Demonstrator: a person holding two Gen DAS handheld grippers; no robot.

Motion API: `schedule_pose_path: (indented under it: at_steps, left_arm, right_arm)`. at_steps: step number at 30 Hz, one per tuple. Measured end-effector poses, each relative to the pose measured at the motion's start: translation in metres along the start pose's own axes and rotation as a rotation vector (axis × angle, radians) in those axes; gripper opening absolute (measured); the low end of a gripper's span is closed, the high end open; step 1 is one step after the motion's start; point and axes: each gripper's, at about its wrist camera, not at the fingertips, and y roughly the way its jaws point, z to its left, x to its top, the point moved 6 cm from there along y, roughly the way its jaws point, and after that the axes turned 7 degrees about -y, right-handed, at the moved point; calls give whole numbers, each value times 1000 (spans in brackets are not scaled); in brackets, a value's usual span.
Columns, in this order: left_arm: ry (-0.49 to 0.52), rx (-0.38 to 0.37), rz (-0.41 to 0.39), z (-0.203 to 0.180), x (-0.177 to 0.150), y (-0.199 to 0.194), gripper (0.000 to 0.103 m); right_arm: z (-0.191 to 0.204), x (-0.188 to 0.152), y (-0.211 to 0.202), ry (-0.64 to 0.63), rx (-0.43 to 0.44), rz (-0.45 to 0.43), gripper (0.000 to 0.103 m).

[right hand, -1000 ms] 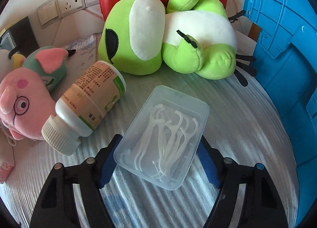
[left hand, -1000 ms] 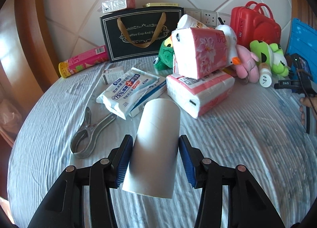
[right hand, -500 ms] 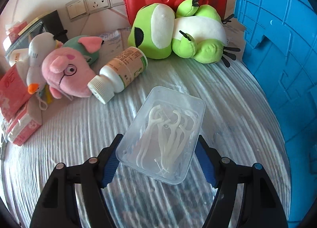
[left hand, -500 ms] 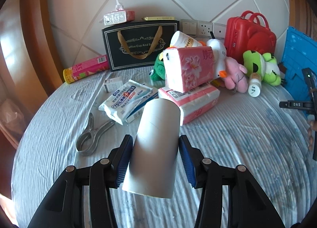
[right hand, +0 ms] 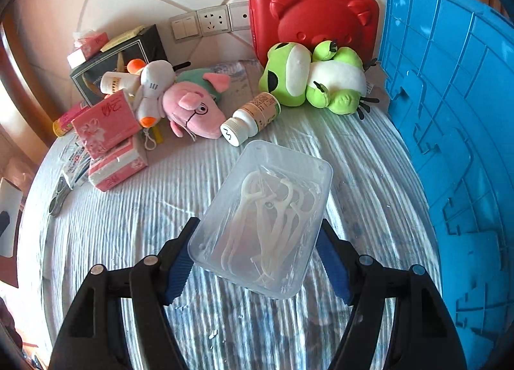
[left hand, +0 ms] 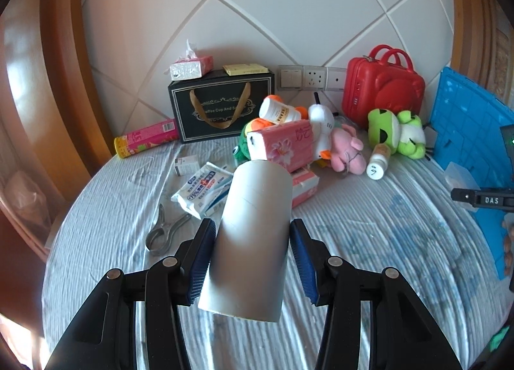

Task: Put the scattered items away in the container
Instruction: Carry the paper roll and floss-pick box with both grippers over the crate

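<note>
Left gripper (left hand: 252,254) has the cardboard tube (left hand: 253,235) between its pads over the bedsheet (left hand: 369,241); beyond it sit the clamp (left hand: 163,231) at left, then the wipes pack (left hand: 202,190), then two stacked tissue packs (left hand: 286,145), with the gift bag (left hand: 221,106) against the wall behind and a tissue box (left hand: 191,66) on top of it. Right gripper (right hand: 257,257) has the floss-pick box (right hand: 266,219) between its pads, crate (right hand: 456,112) upright along its right. Ahead of it the pill bottle (right hand: 253,117) lies on its side between pig plush (right hand: 192,109) (left) and frog plush (right hand: 314,77) (right), with the suitcase (right hand: 314,13) behind the frog and wall sockets (right hand: 212,21) left of the suitcase.
</note>
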Motion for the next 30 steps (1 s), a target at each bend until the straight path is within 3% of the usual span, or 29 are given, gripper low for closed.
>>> schedule_pose_path:
  at_steps: [15, 22, 30]
  left_arm:
    - [-4, 34, -64, -28, 29, -92, 47]
    - [-38, 47, -112, -58, 52, -128, 47]
    - [-2, 37, -158, -119, 77, -154, 47]
  right_arm:
    - [0, 3, -140, -71, 99, -125, 70]
    - [-26, 14, -202, -82, 162, -220, 70]
    - [-69, 15, -247, -78, 218, -283, 70]
